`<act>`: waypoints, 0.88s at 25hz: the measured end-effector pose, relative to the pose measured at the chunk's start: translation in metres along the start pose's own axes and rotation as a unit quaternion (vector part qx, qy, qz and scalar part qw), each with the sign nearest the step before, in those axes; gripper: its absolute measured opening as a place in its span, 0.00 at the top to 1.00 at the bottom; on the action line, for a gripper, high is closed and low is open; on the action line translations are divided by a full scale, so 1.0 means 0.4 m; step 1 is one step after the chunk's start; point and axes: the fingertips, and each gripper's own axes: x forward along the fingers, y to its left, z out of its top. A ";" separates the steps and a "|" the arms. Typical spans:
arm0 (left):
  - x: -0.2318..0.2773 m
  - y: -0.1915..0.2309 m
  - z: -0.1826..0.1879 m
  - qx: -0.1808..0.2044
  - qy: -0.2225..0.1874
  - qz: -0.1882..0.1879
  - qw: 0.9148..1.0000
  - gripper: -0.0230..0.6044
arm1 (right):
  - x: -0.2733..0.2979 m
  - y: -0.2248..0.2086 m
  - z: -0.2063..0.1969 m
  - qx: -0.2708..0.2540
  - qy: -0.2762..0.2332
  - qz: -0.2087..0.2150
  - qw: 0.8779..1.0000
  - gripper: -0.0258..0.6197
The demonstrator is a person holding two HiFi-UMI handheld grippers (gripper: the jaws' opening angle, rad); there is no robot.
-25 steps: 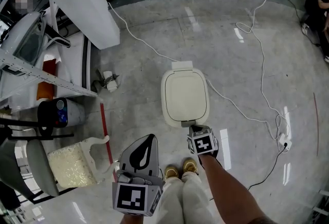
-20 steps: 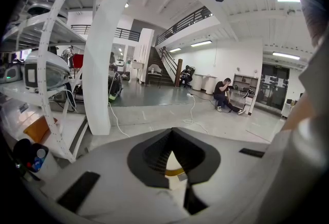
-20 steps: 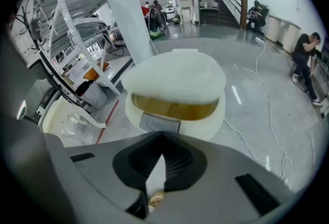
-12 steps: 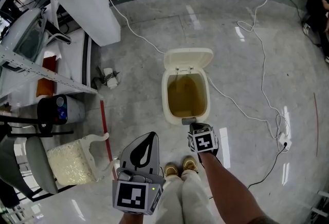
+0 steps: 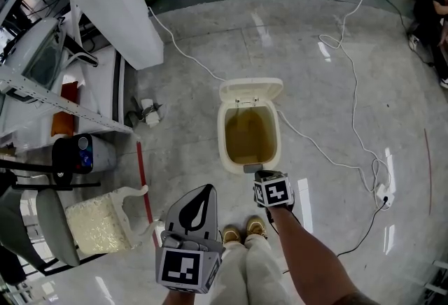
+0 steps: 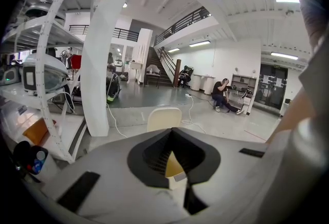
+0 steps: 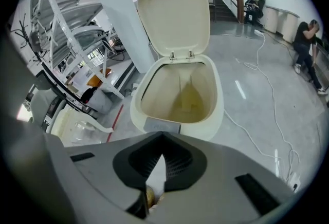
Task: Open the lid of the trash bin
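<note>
Cream oval plastic trash bin [image 5: 222, 137] stands on grey speckled floor [image 5: 294, 52], straight ahead of the person's feet. Its cream flat hinged lid [image 5: 250, 89] is already up, standing near-upright at the far rim, so the interior is exposed: yellowish, apparently empty.

Right gripper [image 5: 259, 173] is held just beside the bin's near rim, right by the small grey press tab [image 5: 252, 168]; contact can't be confirmed. In right gripper view the jaws are closed tip-to-tip w/ nothing between them. Left gripper [image 5: 200, 194] is held back near the legs, well apart from the bin; in left gripper view its jaws are also together, nothing gripped.

Handling (judged): thin moulded plastic, so light, stiff, smooth and a bit slippery; not fragile, but the 2 small hinges [image 7: 180, 55] are prob. the weak pt. An empty bin is likely to slide on the glossy floor if shoved sideways. Best contact pts: the grey tab pressed straight down, or the lid's front lip lifted from below. No pinch is needed; closed jaws suffice as a pusher.

Counts: 1 bin, 1 lid, 1 press tab, 2 hinges, 2 grippers. 2 white cables [image 5: 353, 115] are made out on the floor; 1 runs just beside the bin's right side.
</note>
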 end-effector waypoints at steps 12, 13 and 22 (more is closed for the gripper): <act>-0.095 -0.030 0.225 0.002 -0.030 -0.005 1.000 0.97 | -0.244 0.032 0.252 0.014 -0.050 0.003 0.999 0.91; -0.109 -0.036 0.252 0.005 -0.040 -0.005 0.999 0.97 | -0.278 0.042 0.277 0.007 -0.057 0.006 0.998 0.91; -0.265 -0.100 0.449 0.003 -0.086 -0.014 0.996 0.97 | -0.630 0.137 0.469 0.005 -0.155 0.029 0.988 0.91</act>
